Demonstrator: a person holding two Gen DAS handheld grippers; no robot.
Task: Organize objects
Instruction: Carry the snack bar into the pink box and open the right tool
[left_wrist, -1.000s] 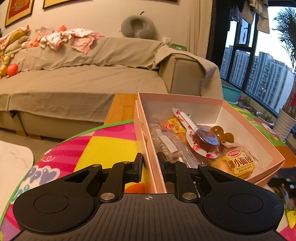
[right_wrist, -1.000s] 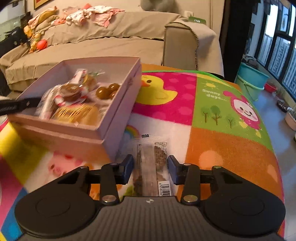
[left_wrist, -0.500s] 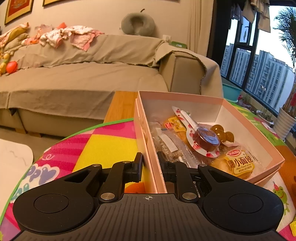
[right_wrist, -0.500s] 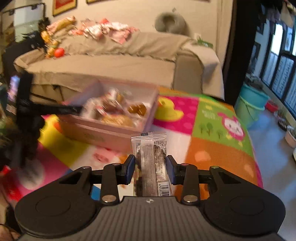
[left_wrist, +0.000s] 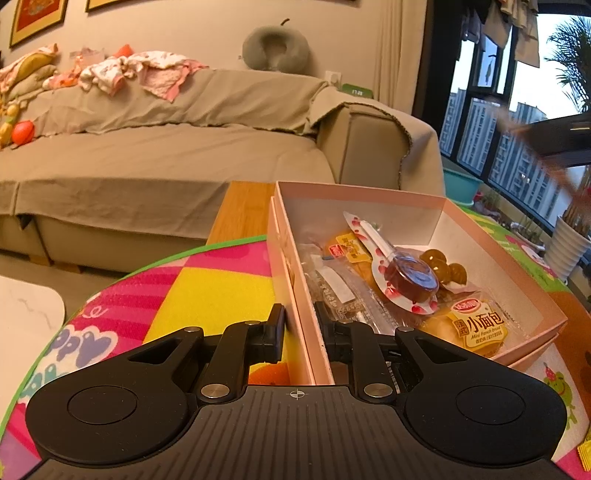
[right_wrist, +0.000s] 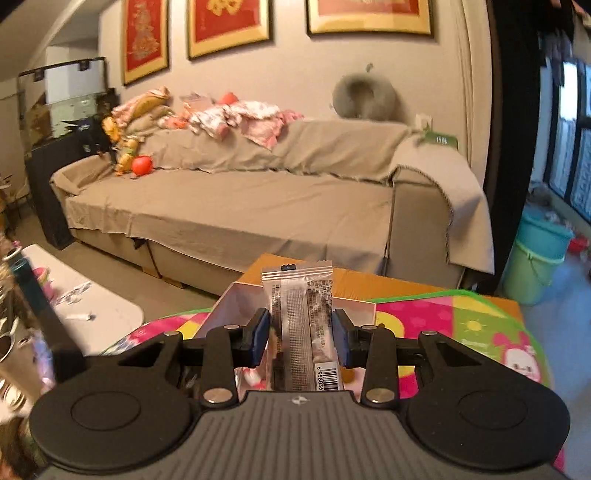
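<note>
Clear crinkly plastic snack packet (right_wrist: 301, 332), dark bar inside, barcode at its base, is standing upright | our right gripper (right_wrist: 300, 334) is pinching it above the pink cardboard box (right_wrist: 236, 306) | our left gripper (left_wrist: 300, 325) is clamping that box's near wall.

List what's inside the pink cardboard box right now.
Inside the pink cardboard box: a red-spotted lollipop, round amber candies, a yellow mini bread packet, and clear wrapped snack packets. Whatever lies beneath these is covered.
</note>
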